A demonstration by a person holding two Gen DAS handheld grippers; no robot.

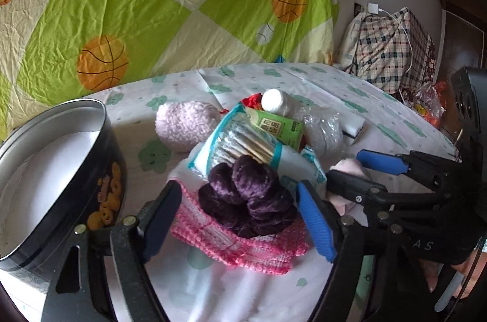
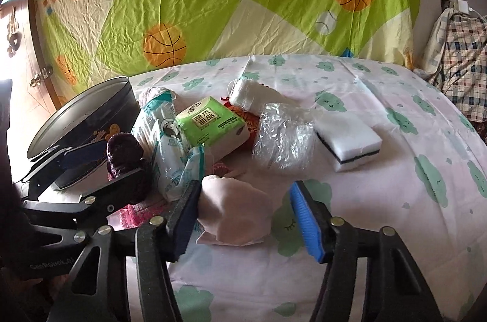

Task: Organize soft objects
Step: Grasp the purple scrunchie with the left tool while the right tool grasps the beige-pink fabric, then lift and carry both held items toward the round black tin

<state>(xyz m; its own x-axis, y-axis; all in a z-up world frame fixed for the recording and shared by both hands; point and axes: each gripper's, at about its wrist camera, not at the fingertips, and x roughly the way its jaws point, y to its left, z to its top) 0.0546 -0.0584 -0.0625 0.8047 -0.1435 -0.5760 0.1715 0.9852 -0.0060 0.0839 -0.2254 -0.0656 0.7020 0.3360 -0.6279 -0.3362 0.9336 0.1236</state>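
I am holding my left gripper (image 1: pixel 240 218) wide open around the purple scrunchie (image 1: pixel 248 194), lying on the pink cloth (image 1: pixel 243 243) beside the tin (image 1: pixel 57 169). My right gripper (image 2: pixel 243 218) is gaping, empty, around the pale pouch (image 2: pixel 234 212).

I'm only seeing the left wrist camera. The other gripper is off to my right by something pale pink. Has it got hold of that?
Observer: No. The right gripper is open. The pale pink soft bundle lies between its fingers, touching the dark pad, with a gap to the blue one.
Operator: Behind the crumpled plastic I see just a white corner. What is it?
Observer: A white rectangular sponge with a dark stripe. It lies flat on the cloud-print bedsheet, right beside the crumpled clear plastic bag.
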